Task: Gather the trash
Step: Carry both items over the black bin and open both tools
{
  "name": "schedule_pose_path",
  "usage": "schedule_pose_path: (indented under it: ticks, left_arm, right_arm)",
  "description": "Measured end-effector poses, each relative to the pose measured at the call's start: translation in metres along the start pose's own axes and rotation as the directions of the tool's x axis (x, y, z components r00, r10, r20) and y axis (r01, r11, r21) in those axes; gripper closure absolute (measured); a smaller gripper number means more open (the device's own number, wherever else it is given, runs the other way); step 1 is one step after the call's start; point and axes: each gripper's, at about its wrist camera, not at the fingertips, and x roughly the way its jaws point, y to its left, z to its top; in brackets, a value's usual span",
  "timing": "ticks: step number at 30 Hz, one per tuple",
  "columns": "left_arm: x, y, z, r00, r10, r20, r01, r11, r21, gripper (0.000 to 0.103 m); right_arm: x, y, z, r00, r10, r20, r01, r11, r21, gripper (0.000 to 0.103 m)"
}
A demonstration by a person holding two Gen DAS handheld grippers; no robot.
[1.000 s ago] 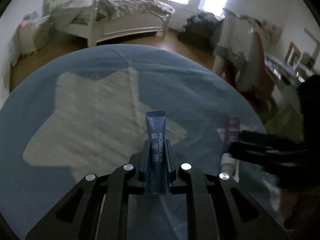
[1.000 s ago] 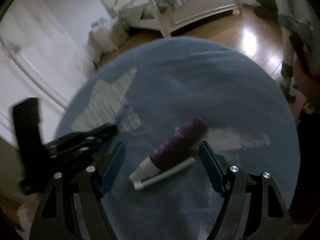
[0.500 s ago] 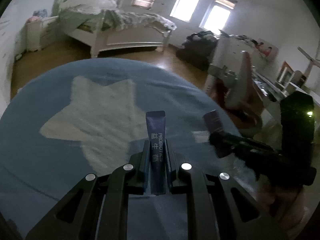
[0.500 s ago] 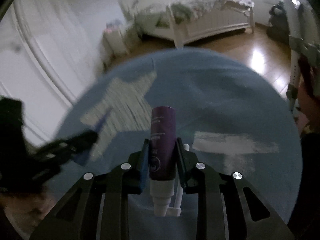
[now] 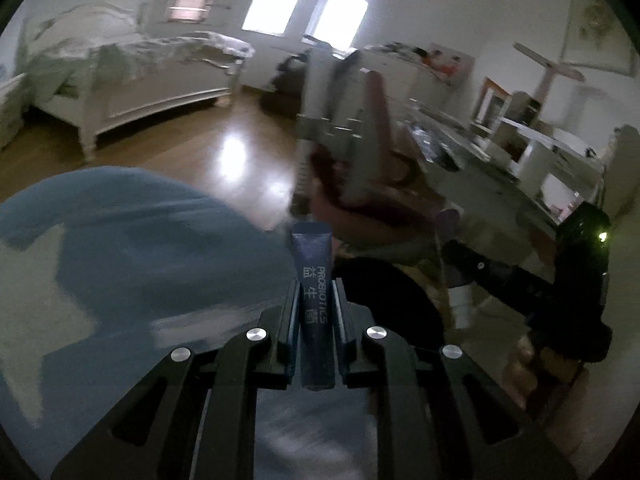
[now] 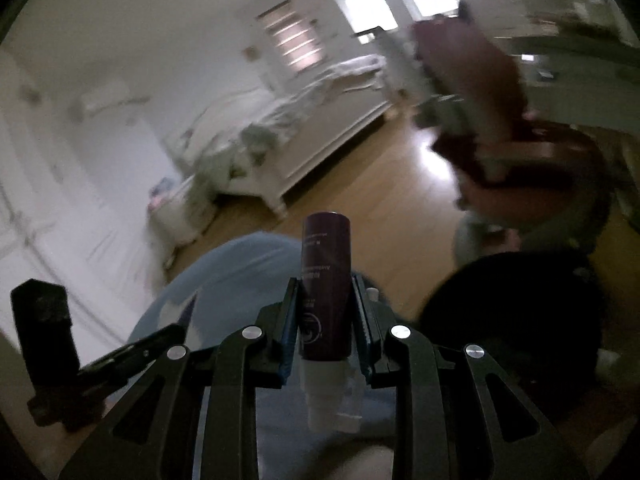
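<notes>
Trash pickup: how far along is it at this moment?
Done: both pieces are off the blue rug. In hand: the left gripper clamps a dark blue probiotics tube; the right gripper clamps a purple bottle. Left: dropping both, probably into the dark round container ahead, though blur hides what it is.

Right claw (image 6: 325,320) closed on purple bottle (image 6: 325,292), lifting it off rug (image 6: 236,276).

white bed (image 5: 160,76), blue star rug (image 5: 140,240), windows (image 5: 308,10)

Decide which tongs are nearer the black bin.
Right, probably. The bin sits just right of the right tongs with their purple tube; the left tongs, farther left, see only its rim.
</notes>
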Motion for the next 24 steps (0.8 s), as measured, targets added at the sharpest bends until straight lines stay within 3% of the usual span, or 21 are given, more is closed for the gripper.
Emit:
schedule_pose_path:
  ticks: [5,11,24]
  left_arm:
    - [0.047,-0.046,0.008,0.996,-0.067,-0.051,0.069,0.997,0.038,0.086]
    - [0.090,-0.081,0.005,0.988,-0.100,-0.114,0.108,0.992,0.060,0.086]
    - [0.149,-0.111,-0.007,0.971,-0.114,-0.212,0.138,0.985,0.100,0.085]
  right_arm:
    - [-0.022,-0.067,0.002,0.999,-0.050,0.021,0.048,0.994,0.094,0.077]
    - [-0.022,-0.120,-0.008,0.996,-0.086,0.010,0.083,0.981,0.173,0.077]
    - [-0.001,-0.168,-0.023,0.990,-0.133,-0.044,0.140,0.957,0.255,0.077]
